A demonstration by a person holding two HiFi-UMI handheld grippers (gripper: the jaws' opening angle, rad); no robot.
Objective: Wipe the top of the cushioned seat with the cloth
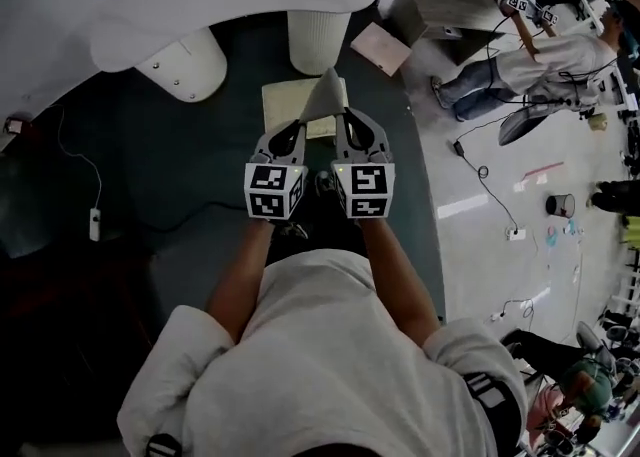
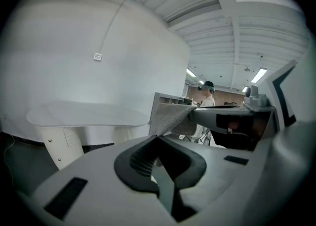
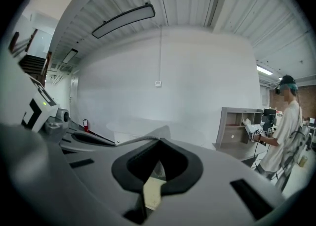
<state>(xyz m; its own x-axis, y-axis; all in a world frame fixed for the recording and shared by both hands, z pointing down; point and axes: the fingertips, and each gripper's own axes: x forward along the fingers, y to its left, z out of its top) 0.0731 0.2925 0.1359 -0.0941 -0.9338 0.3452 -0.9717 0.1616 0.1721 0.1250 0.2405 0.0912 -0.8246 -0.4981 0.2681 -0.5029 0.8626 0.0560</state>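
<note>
Left tongs and right tongs pinch grey cloth into a peak.

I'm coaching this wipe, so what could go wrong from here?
1. The left tongs and right tongs seem to pinch only the edges of the cloth, which stands peaked between them. It may slip free under pressure.
2. The cushioned seat sits close to the ribbed white table leg, so a forward stroke could bump it.

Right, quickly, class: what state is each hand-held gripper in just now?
Left hand-held gripper: closed, holding the cloth.
Right hand-held gripper: closed, holding the same cloth.
</note>
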